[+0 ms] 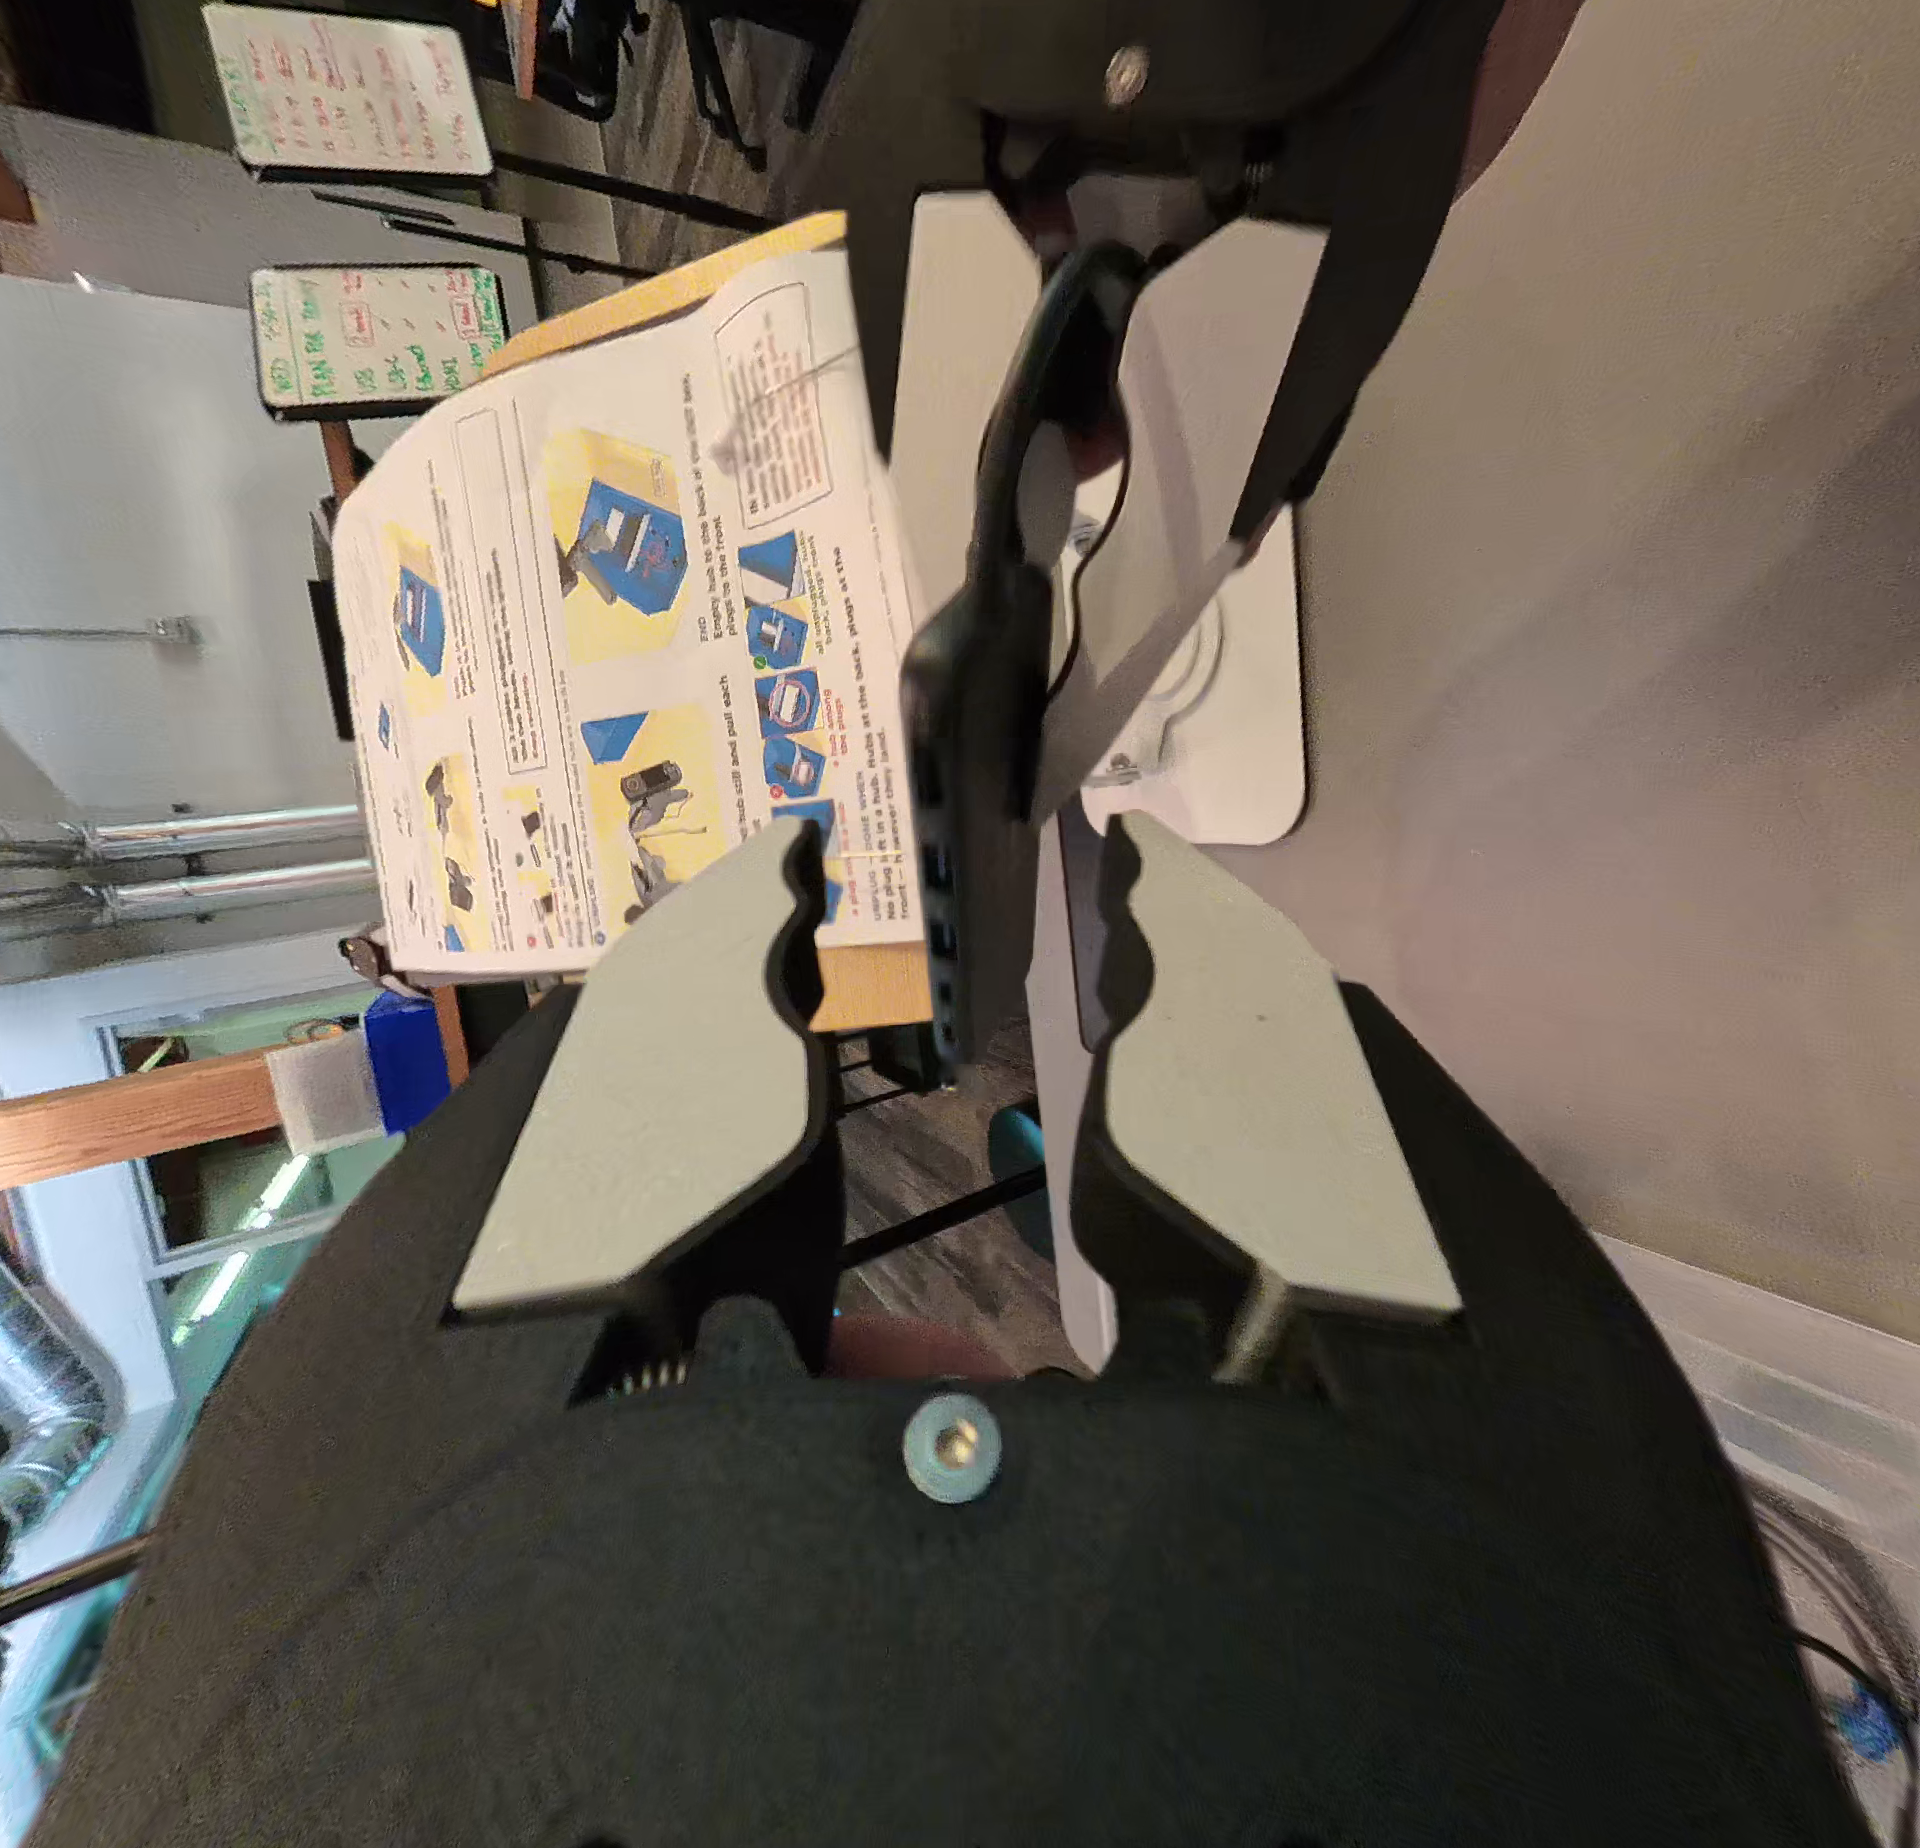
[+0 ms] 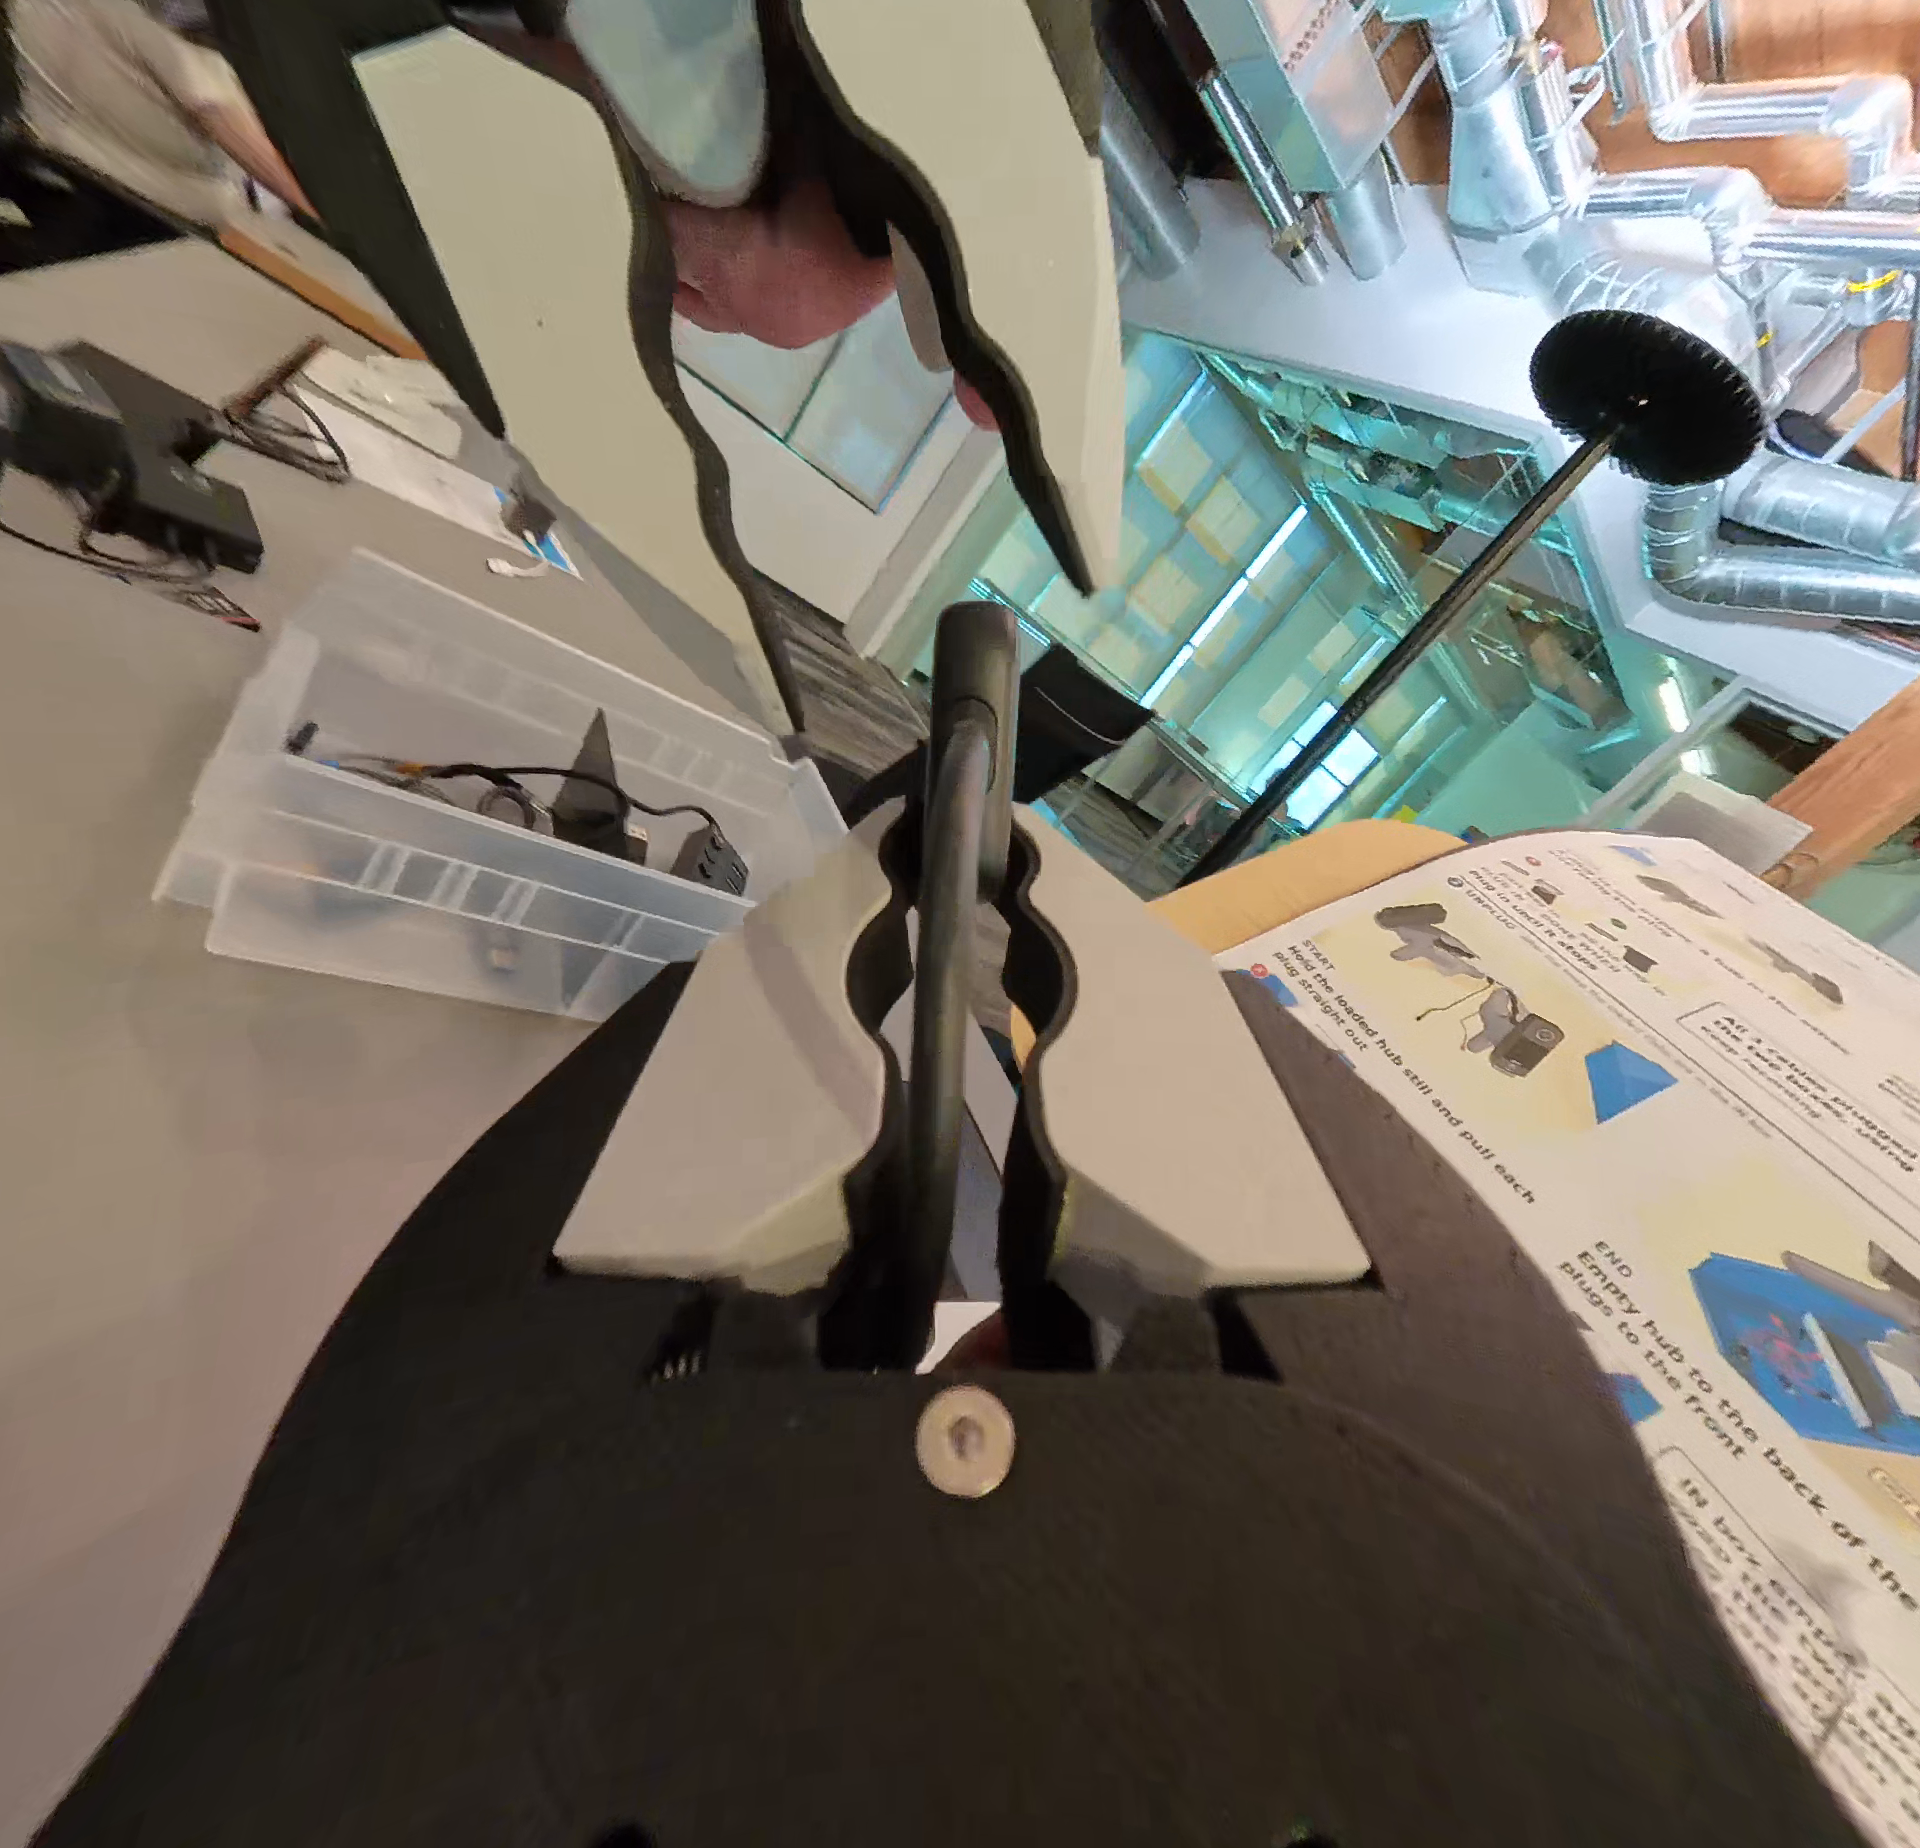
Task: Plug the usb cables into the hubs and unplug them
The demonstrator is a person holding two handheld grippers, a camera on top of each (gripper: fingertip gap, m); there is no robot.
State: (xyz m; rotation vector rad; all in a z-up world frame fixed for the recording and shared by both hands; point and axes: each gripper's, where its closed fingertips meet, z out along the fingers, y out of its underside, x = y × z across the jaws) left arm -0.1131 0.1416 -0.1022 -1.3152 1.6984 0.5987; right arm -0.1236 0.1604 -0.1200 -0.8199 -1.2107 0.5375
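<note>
A long black USB hub (image 1: pixel 940 863) with a row of ports along one edge hangs in mid-air, its cable (image 1: pixel 1070 375) at the top. My right gripper (image 1: pixel 997 655), opposite me in the left wrist view, is shut on it. In the right wrist view my right gripper (image 2: pixel 961 832) is shut on the hub's black cable end (image 2: pixel 951 967), which loops beyond the fingertips. My left gripper (image 1: pixel 961 842) is open, its jaws on either side of the hub's lower part; I cannot tell whether they touch it. It also shows open in the right wrist view (image 2: pixel 935 655), with a hand (image 2: pixel 769 281) behind it.
A clear plastic bin (image 2: pixel 312 759) with cables and hubs sits on the grey table (image 2: pixel 156 1071). A black box (image 2: pixel 125 468) with wires lies farther left. A printed instruction sheet (image 1: pixel 623 655) rests on a wooden board (image 2: pixel 1299 863). A white base plate (image 1: pixel 1247 676) lies on the table. The tips of both grippers are at nearly the same place.
</note>
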